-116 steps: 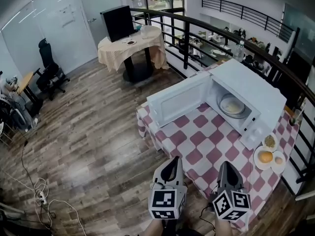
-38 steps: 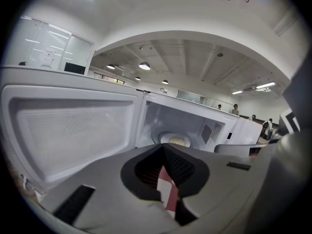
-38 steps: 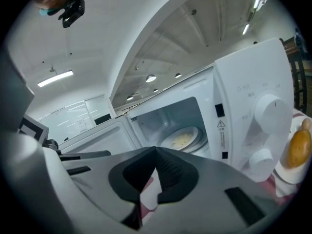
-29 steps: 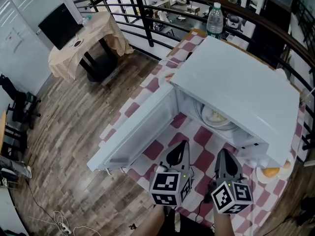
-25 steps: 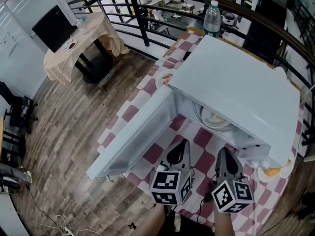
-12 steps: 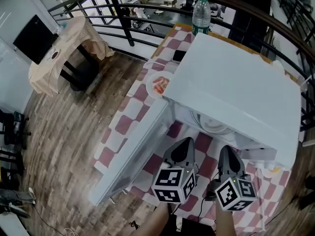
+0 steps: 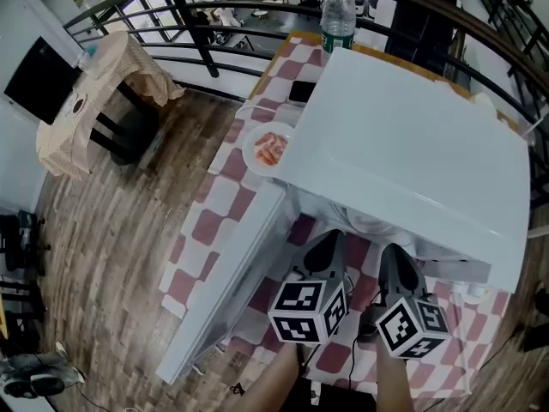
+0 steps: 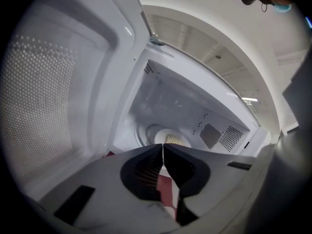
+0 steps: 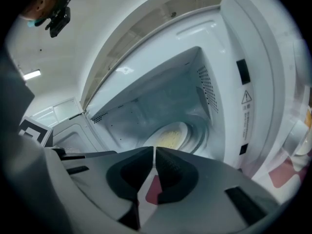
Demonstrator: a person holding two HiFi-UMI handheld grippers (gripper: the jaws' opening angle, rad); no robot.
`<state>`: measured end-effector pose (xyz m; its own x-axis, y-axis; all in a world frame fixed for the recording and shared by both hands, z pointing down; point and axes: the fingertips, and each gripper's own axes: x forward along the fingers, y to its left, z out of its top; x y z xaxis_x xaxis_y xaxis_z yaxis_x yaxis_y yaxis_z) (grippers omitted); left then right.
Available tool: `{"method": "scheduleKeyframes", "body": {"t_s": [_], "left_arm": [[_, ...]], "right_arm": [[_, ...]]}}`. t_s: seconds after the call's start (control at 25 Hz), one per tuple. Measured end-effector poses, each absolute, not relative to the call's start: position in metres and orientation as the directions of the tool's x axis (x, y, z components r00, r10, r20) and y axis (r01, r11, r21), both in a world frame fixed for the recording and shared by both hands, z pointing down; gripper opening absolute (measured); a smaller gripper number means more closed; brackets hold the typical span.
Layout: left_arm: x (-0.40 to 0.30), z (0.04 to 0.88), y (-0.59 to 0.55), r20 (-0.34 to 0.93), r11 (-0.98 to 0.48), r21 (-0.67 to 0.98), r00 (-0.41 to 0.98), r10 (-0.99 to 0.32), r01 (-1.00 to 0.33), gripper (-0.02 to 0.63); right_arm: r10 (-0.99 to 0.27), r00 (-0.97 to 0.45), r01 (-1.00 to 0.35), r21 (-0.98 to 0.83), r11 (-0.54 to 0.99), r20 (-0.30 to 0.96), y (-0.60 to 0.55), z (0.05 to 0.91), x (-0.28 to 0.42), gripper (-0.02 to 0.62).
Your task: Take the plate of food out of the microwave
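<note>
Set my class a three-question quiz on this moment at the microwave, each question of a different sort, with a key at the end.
1. True or false: the microwave has its door swung open.
2. Where is the plate of pale yellow food? A, on top of the microwave; B, inside the microwave; C, balanced on the open door.
3. Fill the gap: the left gripper points into the microwave with its jaws ____ and nothing between them.

Key: 1 true; 2 B; 3 shut.
</note>
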<state>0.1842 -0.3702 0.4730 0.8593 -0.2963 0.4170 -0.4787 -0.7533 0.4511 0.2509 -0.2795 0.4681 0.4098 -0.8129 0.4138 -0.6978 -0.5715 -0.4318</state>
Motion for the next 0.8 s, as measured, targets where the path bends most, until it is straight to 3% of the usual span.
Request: {"method": "scheduleKeyframes", "body": {"t_s": [0.04, 0.4, 0.8], "left_arm": [[0.187, 0.475, -0.371, 0.422, -0.755, 0.450, 0.859, -0.291, -0.477, 0.019], [0.203, 0.483, -0.378, 0.420, -0.774, 0.455, 0.872, -0.251, -0.441, 0.118], [0.218, 0.488, -0.380, 0.411, -0.812, 0.433, 0.887, -0.209, -0.392, 0.153]], "right_arm": [[-0.808, 0.413, -0.695, -0.428, -0.578, 0.420, -0.280, 0.470, 0.253, 0.043], [-0.794, 0.415, -0.691, -0.413, -0.593, 0.445, -0.286, 0.483, 0.262, 0.044], [-0.790, 0.431, -0.680, -0.418, -0.602, 0.437, -0.294, 0.487, 0.270, 0.091]]}}
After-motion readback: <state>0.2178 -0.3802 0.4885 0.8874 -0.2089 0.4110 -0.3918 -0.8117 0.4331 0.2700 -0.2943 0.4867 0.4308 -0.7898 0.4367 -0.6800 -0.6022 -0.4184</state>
